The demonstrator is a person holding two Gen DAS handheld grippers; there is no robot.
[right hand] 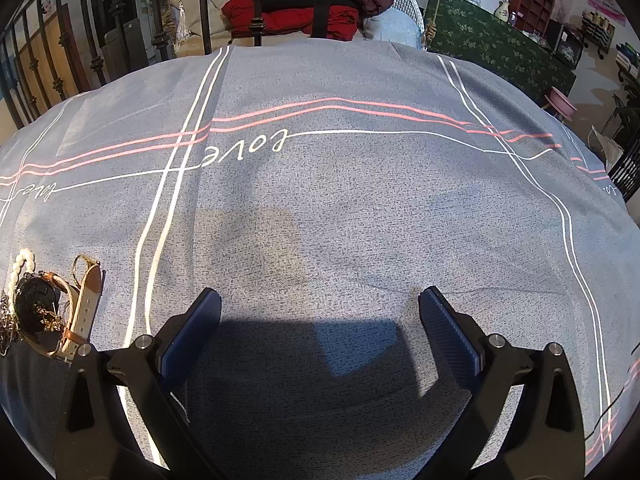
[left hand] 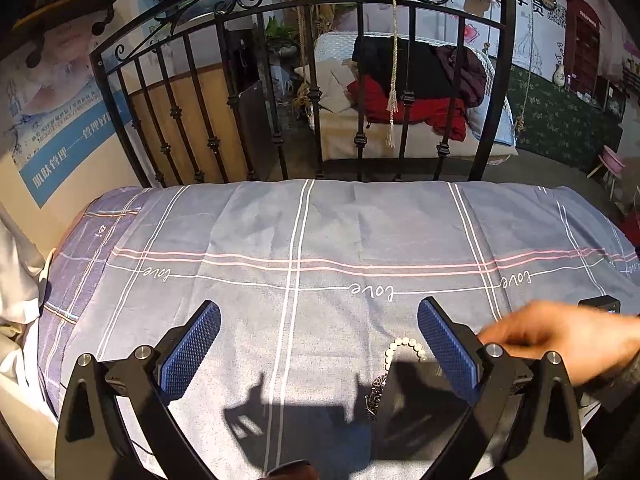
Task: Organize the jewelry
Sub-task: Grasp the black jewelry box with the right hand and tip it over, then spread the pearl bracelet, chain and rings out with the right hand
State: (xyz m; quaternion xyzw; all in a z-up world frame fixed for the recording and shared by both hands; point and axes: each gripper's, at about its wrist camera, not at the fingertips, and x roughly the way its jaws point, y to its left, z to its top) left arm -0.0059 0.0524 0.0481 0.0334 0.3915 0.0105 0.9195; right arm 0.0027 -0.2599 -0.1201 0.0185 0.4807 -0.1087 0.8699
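A small heap of jewelry lies on the grey-blue bedsheet (left hand: 320,232). In the left wrist view a white pearl bracelet (left hand: 402,346) and a dark metal chain (left hand: 374,394) lie just inside my left gripper's right finger, partly hidden in shadow. My left gripper (left hand: 318,334) is open and empty above the sheet. In the right wrist view the heap sits at the far left: the pearl bracelet (right hand: 18,266), a round black piece (right hand: 36,306) and a watch with a white and brown strap (right hand: 86,304). My right gripper (right hand: 320,322) is open and empty, to the right of the heap.
A black iron bed frame (left hand: 320,92) stands along the far edge of the bed. A person's bare hand (left hand: 560,340) shows blurred at the right in the left wrist view, by a dark device (left hand: 600,305). A wall with posters (left hand: 60,136) is at left.
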